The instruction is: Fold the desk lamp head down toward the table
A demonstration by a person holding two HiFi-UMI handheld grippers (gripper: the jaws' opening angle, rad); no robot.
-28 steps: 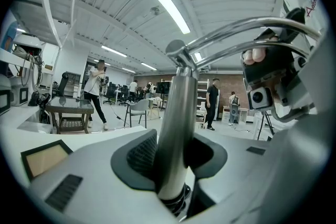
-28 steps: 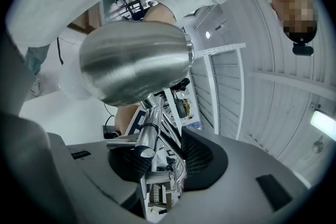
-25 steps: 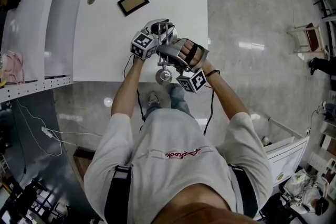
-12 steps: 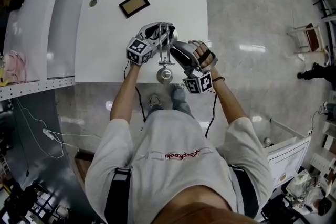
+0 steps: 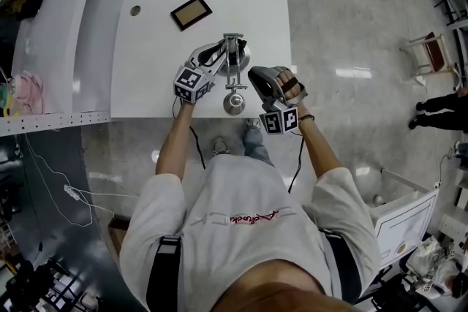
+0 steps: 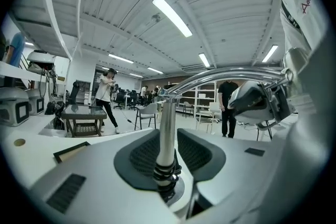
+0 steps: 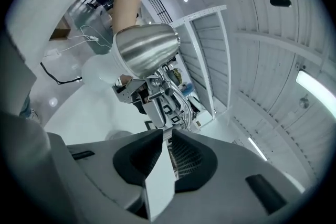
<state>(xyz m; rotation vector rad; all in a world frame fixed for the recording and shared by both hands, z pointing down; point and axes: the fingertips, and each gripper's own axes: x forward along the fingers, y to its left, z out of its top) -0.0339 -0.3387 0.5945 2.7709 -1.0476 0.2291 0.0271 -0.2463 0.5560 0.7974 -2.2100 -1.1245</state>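
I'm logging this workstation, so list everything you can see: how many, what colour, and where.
table: one, white, in front of the person
desk lamp: one, silver, on the table, head over the near edge
picture frame: one, dark with brown inside, far left part of the table
bystander: one, dark clothes, floor at far right
left gripper: one, grey, jaws closed on the lamp's post
right gripper: one, grey, jaws slightly apart, empty, right of the lamp

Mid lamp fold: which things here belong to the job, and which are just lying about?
Job: lamp head; lamp post, clamped in the left gripper; right gripper, jaws slightly apart, empty.
Lying about: dark frame on the table; pink cloth beside it.
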